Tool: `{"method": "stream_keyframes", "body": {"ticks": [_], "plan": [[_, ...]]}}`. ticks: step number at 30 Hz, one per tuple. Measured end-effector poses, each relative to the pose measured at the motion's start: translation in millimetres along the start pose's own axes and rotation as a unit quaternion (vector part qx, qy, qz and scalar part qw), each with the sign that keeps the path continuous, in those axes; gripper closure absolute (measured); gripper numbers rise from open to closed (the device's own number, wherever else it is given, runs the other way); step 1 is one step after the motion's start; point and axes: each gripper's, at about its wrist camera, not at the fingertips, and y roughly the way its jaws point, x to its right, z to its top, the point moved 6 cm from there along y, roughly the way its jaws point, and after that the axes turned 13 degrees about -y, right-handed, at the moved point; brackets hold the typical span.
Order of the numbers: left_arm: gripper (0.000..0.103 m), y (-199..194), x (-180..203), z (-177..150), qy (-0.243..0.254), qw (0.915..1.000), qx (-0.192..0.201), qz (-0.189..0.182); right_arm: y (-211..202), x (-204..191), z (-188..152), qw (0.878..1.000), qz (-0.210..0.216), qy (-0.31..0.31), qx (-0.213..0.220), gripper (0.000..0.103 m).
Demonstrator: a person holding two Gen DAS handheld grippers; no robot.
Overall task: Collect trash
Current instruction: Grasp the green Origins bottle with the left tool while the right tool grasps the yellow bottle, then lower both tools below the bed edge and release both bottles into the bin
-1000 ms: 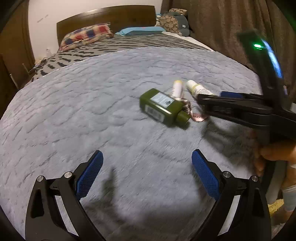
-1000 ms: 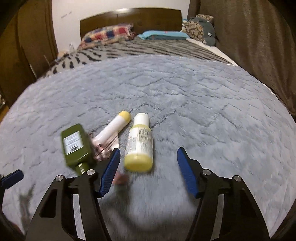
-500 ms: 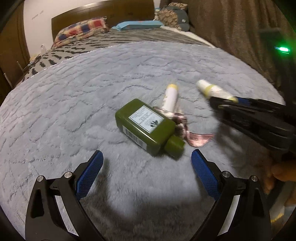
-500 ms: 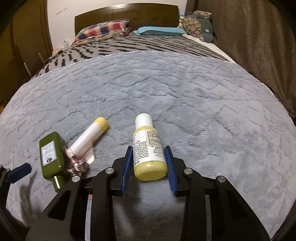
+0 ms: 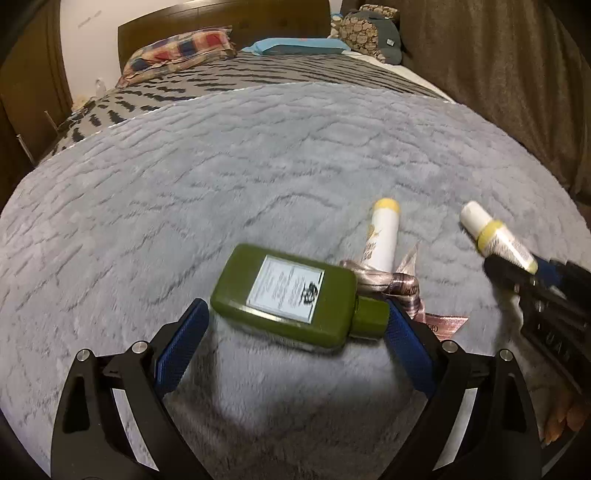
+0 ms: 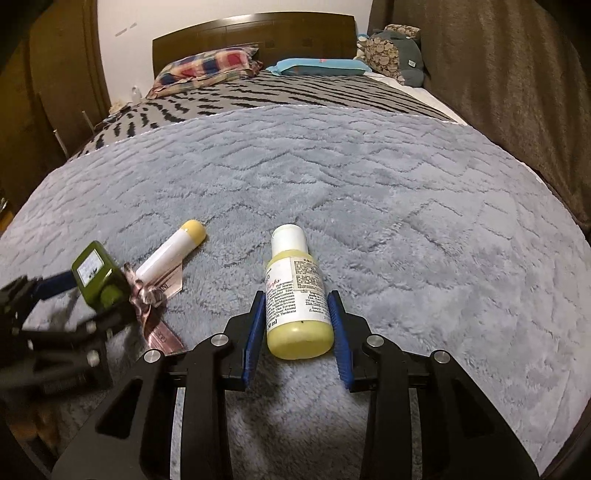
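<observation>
A dark green flat bottle [image 5: 291, 295] with a white label lies on the grey blanket [image 5: 184, 206], between the pads of my open left gripper [image 5: 295, 317]; the pads are close to its ends. My right gripper [image 6: 297, 317] is shut on a small yellow bottle [image 6: 297, 295] with a white cap. That bottle also shows in the left wrist view [image 5: 495, 236]. A white tube with a yellow cap [image 5: 382, 236] and a shiny pink wrapper [image 5: 399, 288] lie just behind the green bottle. The green bottle [image 6: 96, 273], the tube [image 6: 170, 253] and the wrapper [image 6: 155, 302] show in the right wrist view too.
The blanket covers the foot of a bed. A striped grey cover [image 6: 280, 92], a plaid pillow [image 6: 207, 66] and a blue pillow [image 6: 317, 66] lie toward the wooden headboard [image 6: 255, 33]. Brown curtains [image 6: 498, 74] hang along the right side.
My left gripper has moved forward so the green bottle now sits between its pads. My right gripper closed on the yellow bottle and holds it.
</observation>
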Motion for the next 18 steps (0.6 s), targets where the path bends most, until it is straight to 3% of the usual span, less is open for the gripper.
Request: {"method": "stream_keyframes", "body": {"ticks": [5,8,18], "plan": [[0.013,14.4,1.8,7.8,0.015,0.9998,-0.012,0.003,0.6,0.1,-0.6,1.000,0.003,0.001,0.000,0.069],[0.021,17.1,1.7,8.4,0.020,0.9997,-0.014,-0.006,0.9,0.3,-2.1,1.000,0.003,0.002,0.001,0.069],[0.021,-9.5,-13.9,-16.8,0.011,0.9999,-0.010,-0.001,-17.6,-5.6,-20.2,1.000,0.004,0.002,0.001,0.070]]}}
